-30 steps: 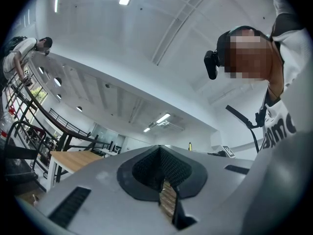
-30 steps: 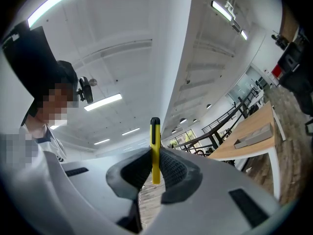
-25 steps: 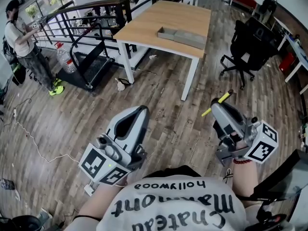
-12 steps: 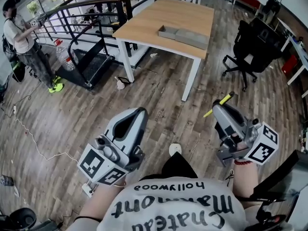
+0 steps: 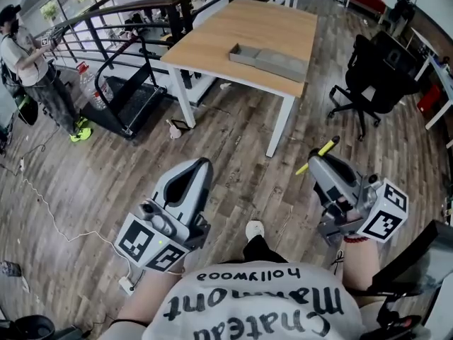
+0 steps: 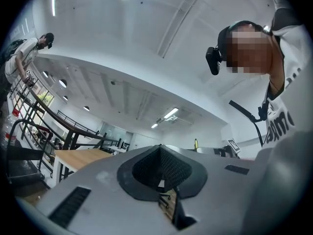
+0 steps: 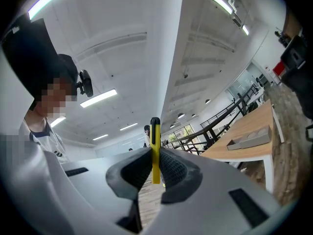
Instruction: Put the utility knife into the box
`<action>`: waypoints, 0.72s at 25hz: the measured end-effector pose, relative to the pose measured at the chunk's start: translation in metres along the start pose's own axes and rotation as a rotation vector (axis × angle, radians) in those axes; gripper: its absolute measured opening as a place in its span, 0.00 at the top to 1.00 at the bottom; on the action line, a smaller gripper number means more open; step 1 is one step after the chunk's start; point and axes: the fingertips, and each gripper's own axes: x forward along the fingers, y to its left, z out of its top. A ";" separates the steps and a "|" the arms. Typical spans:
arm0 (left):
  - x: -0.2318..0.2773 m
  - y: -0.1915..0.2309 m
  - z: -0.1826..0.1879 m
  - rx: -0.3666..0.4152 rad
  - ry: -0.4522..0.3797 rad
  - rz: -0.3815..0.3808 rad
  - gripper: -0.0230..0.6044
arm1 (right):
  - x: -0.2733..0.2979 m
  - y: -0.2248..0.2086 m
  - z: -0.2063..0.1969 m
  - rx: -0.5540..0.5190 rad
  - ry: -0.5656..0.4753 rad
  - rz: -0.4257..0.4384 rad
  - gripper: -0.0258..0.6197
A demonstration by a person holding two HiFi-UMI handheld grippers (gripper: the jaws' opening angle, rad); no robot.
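A yellow utility knife [image 5: 318,156] [image 7: 155,151] with a black tip sticks out crosswise from my right gripper [image 5: 317,163] [image 7: 155,173], whose jaws are shut on it. The grey box [image 5: 269,59] [image 7: 250,138] lies on the far part of a wooden table [image 5: 212,44], well ahead of both grippers. My left gripper [image 5: 201,166] [image 6: 161,173] is held low at the left, jaws shut with nothing between them. Both grippers hover over the wooden floor, close to the person's body.
A black office chair [image 5: 371,73] stands right of the table. A treadmill [image 5: 124,94] and black railing [image 5: 106,20] are at the left, with another person [image 5: 32,62] beside them. A cable [image 5: 42,197] trails across the floor.
The view has shifted slightly forward toward the table; a shoe now shows below. Both grippers keep their hold and pose.
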 end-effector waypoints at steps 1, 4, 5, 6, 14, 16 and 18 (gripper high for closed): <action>0.007 0.003 0.000 0.000 -0.001 0.000 0.96 | 0.001 -0.006 0.003 -0.003 0.003 -0.002 0.91; 0.026 0.009 0.000 0.005 -0.004 -0.008 0.96 | 0.003 -0.026 0.011 0.002 0.006 -0.005 0.91; 0.033 0.011 0.000 0.007 -0.002 -0.011 0.96 | 0.005 -0.032 0.013 0.005 0.008 -0.005 0.91; 0.039 0.014 -0.001 0.009 0.000 -0.012 0.96 | 0.007 -0.039 0.016 0.005 0.010 -0.004 0.91; 0.084 0.032 -0.011 -0.039 -0.013 -0.020 0.96 | 0.011 -0.084 0.034 -0.005 0.030 -0.023 0.91; 0.095 0.034 -0.016 -0.022 0.016 -0.016 0.96 | 0.010 -0.094 0.036 0.003 0.039 -0.024 0.91; 0.105 0.037 -0.021 -0.001 0.048 -0.006 0.96 | 0.010 -0.104 0.041 0.006 0.040 -0.027 0.91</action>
